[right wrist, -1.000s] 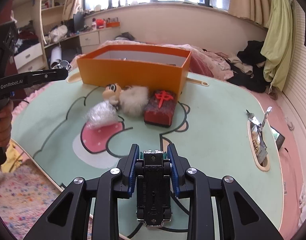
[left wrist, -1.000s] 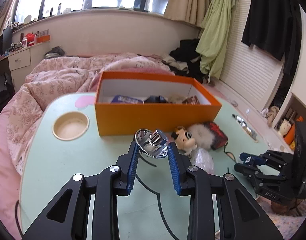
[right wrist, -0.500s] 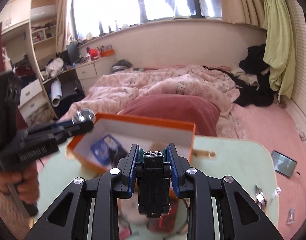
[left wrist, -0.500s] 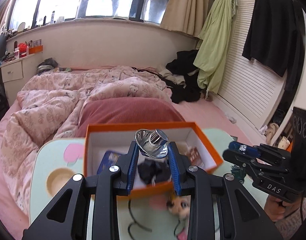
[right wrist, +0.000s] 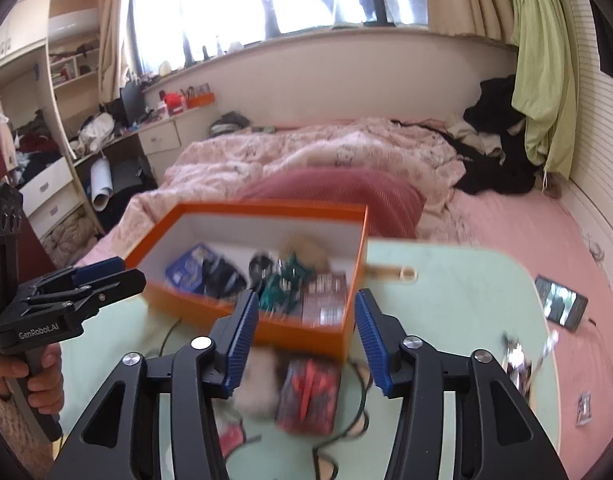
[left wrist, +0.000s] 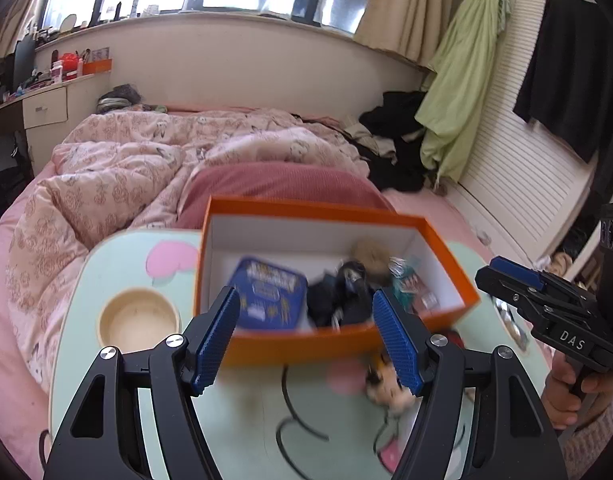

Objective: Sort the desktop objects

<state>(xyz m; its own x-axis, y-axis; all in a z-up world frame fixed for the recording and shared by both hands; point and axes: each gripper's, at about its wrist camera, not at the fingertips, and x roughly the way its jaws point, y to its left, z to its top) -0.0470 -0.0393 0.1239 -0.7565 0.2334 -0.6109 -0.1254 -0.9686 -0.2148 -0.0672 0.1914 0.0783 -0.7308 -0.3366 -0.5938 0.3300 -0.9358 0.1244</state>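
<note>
Table (left wrist: 106, 420) in pale green carries an orange box (left wrist: 338, 340) holding a blue tin (left wrist: 272, 296), dark bits and a brown packet (right wrist: 324, 300). Left gripper (left wrist: 306, 338) and right gripper (right wrist: 302, 334) hover above it, both empty, fingers spreading apart.

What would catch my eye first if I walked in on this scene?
Probably the bright orange box at the far side of the pale green table, full of small odds and ends. Hovering just in front of it are the left gripper and the right gripper, blue-padded jaws opening, nothing between them. Behind lies a rumpled pink bed.
</note>
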